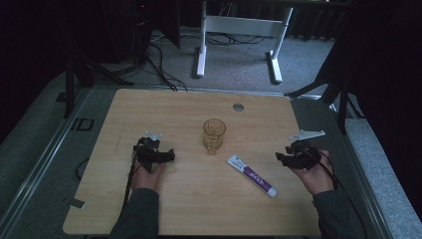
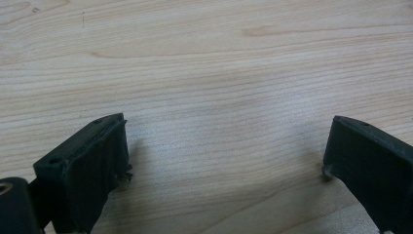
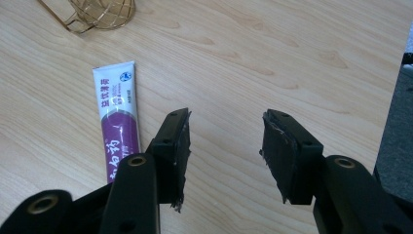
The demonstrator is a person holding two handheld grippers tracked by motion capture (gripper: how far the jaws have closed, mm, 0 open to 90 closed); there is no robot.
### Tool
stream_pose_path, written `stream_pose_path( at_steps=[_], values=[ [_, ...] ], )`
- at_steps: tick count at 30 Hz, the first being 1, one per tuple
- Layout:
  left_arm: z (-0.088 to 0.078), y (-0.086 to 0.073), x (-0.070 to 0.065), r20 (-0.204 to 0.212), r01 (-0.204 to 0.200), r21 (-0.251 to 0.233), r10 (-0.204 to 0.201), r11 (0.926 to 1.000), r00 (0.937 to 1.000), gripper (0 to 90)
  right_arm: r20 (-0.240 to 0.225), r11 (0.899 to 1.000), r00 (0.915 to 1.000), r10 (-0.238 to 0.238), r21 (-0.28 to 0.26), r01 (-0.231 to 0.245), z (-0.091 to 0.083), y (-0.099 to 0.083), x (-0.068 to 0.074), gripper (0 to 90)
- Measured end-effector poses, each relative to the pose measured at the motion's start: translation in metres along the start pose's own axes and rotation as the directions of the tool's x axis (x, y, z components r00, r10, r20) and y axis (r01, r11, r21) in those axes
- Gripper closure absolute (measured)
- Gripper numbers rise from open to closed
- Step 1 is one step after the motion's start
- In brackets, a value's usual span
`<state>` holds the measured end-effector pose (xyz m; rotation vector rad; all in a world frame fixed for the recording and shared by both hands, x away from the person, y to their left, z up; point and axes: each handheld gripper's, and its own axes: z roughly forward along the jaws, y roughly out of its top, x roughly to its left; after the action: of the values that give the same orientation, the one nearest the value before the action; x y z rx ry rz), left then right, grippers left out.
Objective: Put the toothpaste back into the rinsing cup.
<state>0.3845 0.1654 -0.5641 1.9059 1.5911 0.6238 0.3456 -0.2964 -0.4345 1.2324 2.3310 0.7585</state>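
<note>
**Toothpaste tube approached for pickup**

The left gripper [image 1: 169, 156] is held over bare table [image 1: 174, 204], jaws wide apart. An amber glass cup [image 1: 214, 134] stands mid-table. The toothpaste tube [image 1: 252, 175] lies flat between cup and right gripper [image 1: 279, 158], whose jaws are apart and empty. Next, the tube must be straddled.
</note>
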Motion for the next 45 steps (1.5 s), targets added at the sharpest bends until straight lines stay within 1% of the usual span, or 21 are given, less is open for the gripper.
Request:
stream_pose_path(
  at_steps=[8,10,12,16,20,29,35,45],
  values=[
    [0.0,0.0,0.0,0.0,0.0,0.0,0.0,1.0,1.0,2.7,0.0,0.999,0.9994,-0.035,0.014,0.035,-0.004,0.008,0.005,53.8],
    [0.0,0.0,0.0,0.0,0.0,0.0,0.0,1.0,1.0,2.7,0.0,0.999,0.9993,-0.038,0.018,0.038,-0.004,0.009,0.005,53.9],
    [0.0,0.0,0.0,0.0,0.0,0.0,0.0,1.0,1.0,2.7,-0.001,0.998,0.9985,-0.055,0.034,0.055,-0.003,0.011,0.009,54.6],
    [0.0,0.0,0.0,0.0,0.0,0.0,0.0,1.0,1.0,2.6,-0.006,0.997,0.9976,-0.069,0.044,0.069,-0.002,0.013,0.012,55.2],
    [0.0,0.0,0.0,0.0,0.0,0.0,0.0,1.0,1.0,2.7,-0.013,0.993,0.9953,-0.095,0.061,0.096,-0.001,0.017,0.018,55.7],
    [0.0,0.0,0.0,0.0,0.0,0.0,0.0,1.0,1.0,2.7,-0.022,0.988,0.9914,-0.129,0.079,0.13,0.0,0.024,0.026,56.7],
    [0.0,0.0,0.0,0.0,0.0,0.0,0.0,1.0,1.0,2.7,-0.026,0.982,0.9865,-0.162,0.092,0.164,0.001,0.029,0.031,57.8],
    [0.0,0.0,0.0,0.0,0.0,0.0,0.0,1.0,1.0,2.7,-0.038,0.977,0.9822,-0.184,0.106,0.187,0.002,0.037,0.039,59.0]
  ],
)
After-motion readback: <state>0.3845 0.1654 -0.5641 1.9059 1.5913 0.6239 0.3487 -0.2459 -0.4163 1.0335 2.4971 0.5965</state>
